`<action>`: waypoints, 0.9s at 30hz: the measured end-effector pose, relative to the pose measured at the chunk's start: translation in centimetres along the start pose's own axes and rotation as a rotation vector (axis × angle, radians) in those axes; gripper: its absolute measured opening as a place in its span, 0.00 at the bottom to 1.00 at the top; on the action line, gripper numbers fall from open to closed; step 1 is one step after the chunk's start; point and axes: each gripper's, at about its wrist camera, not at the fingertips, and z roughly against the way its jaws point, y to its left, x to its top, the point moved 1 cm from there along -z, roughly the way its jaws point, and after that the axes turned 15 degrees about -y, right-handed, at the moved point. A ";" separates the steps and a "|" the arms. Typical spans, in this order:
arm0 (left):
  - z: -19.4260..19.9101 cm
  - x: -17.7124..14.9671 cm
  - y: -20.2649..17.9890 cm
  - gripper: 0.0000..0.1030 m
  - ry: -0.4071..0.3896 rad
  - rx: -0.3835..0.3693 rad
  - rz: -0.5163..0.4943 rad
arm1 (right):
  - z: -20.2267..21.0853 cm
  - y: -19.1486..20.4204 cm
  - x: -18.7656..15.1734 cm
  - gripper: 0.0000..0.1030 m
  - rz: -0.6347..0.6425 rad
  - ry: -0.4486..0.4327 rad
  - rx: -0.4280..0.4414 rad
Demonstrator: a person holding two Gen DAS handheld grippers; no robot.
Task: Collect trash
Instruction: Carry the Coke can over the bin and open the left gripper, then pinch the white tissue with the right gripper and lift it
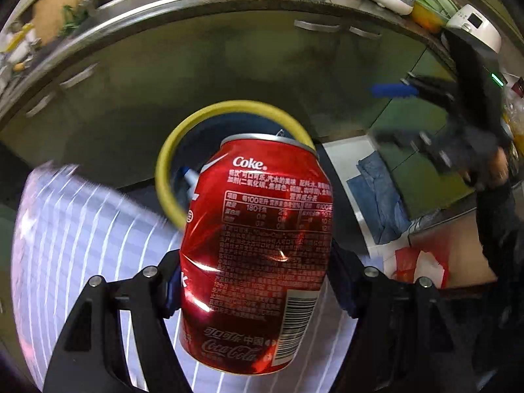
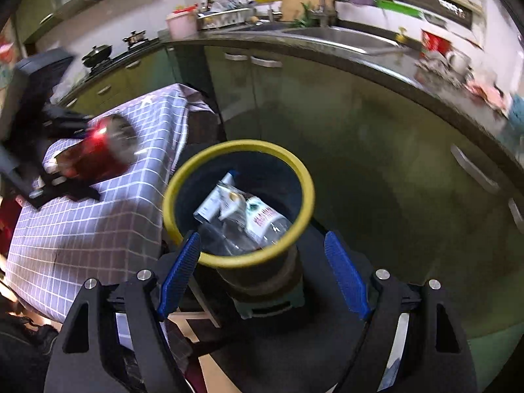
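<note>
Midair, left gripper (image 1: 255, 281) clamps dented Coke can (image 1: 258, 255) above checked-cloth surface (image 1: 82, 229), aimed toward yellow-rimmed bin (image 2: 239, 203); right gripper (image 2: 262, 278) empty, jaws spread, hovering over bin.

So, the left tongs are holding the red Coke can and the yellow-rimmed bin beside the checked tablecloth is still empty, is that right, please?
Not quite. The left tongs do hold the red Coke can, but the yellow-rimmed bin beside the checked tablecloth is not empty: the right wrist view shows a clear plastic bottle and wrappers already inside.
</note>
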 end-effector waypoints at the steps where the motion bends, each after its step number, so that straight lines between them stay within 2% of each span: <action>1: -1.4 0.8 0.0 0.66 0.007 -0.003 0.000 | 0.2 -0.5 -0.3 0.75 -0.009 0.003 -0.003; 7: -9.7 4.2 2.1 0.68 0.036 0.036 0.044 | -0.1 -2.0 -1.7 0.75 -0.044 0.025 -0.005; 8: -10.4 4.4 2.6 0.73 0.033 0.041 0.053 | -0.2 -2.1 -1.8 0.75 -0.045 0.029 -0.003; 12: -11.6 5.6 4.5 0.76 0.009 0.089 0.113 | -0.4 -1.9 -2.0 0.75 -0.044 0.035 0.008; 15: -9.6 5.5 5.4 0.76 -0.033 0.090 0.159 | -0.4 -1.6 -2.0 0.75 -0.040 0.034 0.017; 19: -4.0 3.3 5.0 0.81 -0.111 0.096 0.171 | -0.3 -1.0 -1.9 0.75 -0.030 0.031 0.018; 22: 0.1 0.5 5.0 0.81 -0.154 0.119 0.189 | -0.4 -0.4 -1.5 0.75 -0.021 0.027 0.024; 25: 4.3 -3.1 4.8 0.81 -0.193 0.124 0.249 | -0.5 0.9 -0.9 0.75 0.004 0.028 0.040; 27: 7.8 -6.3 4.7 0.82 -0.231 0.159 0.284 | -0.6 2.4 -0.3 0.75 0.029 0.023 0.063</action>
